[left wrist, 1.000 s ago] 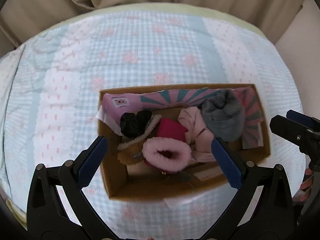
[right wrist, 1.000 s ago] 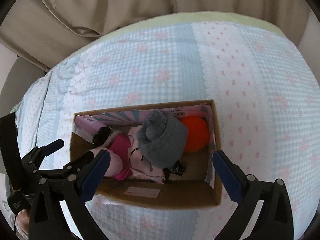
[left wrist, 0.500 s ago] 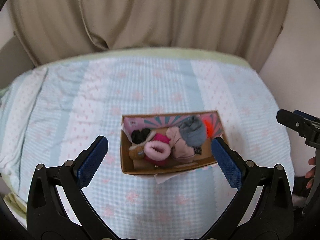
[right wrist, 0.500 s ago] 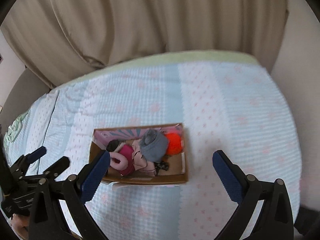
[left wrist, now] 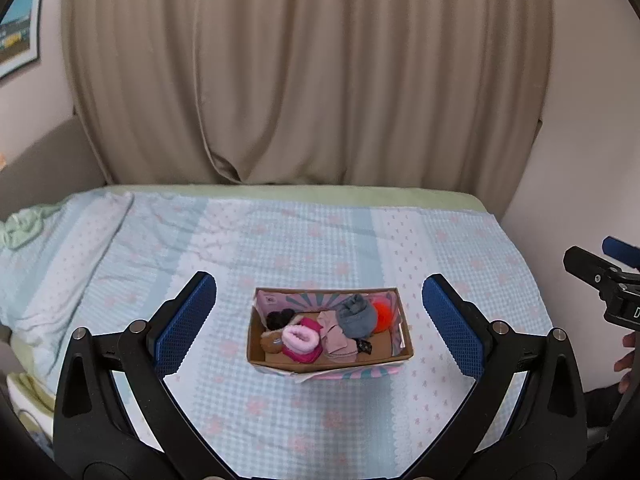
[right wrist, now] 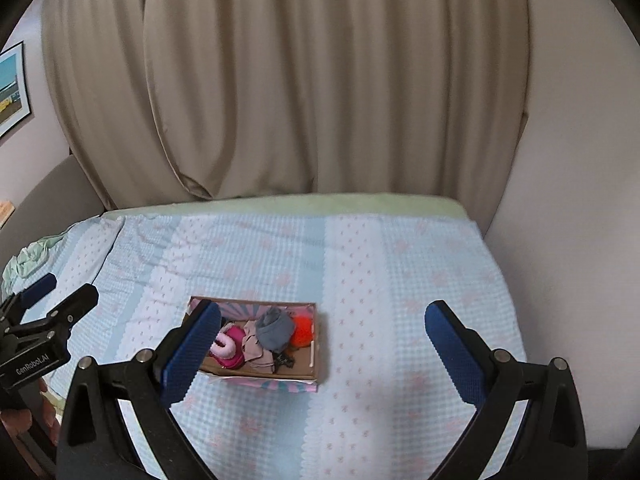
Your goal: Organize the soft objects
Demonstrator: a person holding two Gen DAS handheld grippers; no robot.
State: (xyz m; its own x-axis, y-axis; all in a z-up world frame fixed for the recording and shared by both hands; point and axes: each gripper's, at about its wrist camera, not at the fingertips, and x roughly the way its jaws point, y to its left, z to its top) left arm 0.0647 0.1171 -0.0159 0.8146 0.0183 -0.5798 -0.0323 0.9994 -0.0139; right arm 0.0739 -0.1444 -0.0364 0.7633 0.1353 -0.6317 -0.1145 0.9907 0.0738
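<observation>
A small cardboard box (left wrist: 328,360) (right wrist: 308,364) sits mid-bed, packed with soft things: a pink fluffy slipper (left wrist: 300,337) (right wrist: 225,346), a grey knit hat (left wrist: 356,318) (right wrist: 274,330), an orange ball (left wrist: 383,316) (right wrist: 303,329), a pale pink cloth (left wrist: 336,338) and a black item (left wrist: 278,319). My left gripper (left wrist: 320,326) stands open, high above and well back from the box, empty. My right gripper (right wrist: 324,344) is likewise open and empty, with its left finger (right wrist: 192,350) covering the box's left end.
The bed has a light blue and pink patterned cover (left wrist: 320,240). Beige curtains (left wrist: 312,72) hang behind it. A wall (right wrist: 568,200) runs along the bed's right side. A green cloth (right wrist: 28,260) lies at the far left. A framed picture (left wrist: 16,36) hangs upper left.
Both grippers have pulled up and back from the box, which now looks much smaller. The curtains and wall have come into view. Both stay open.
</observation>
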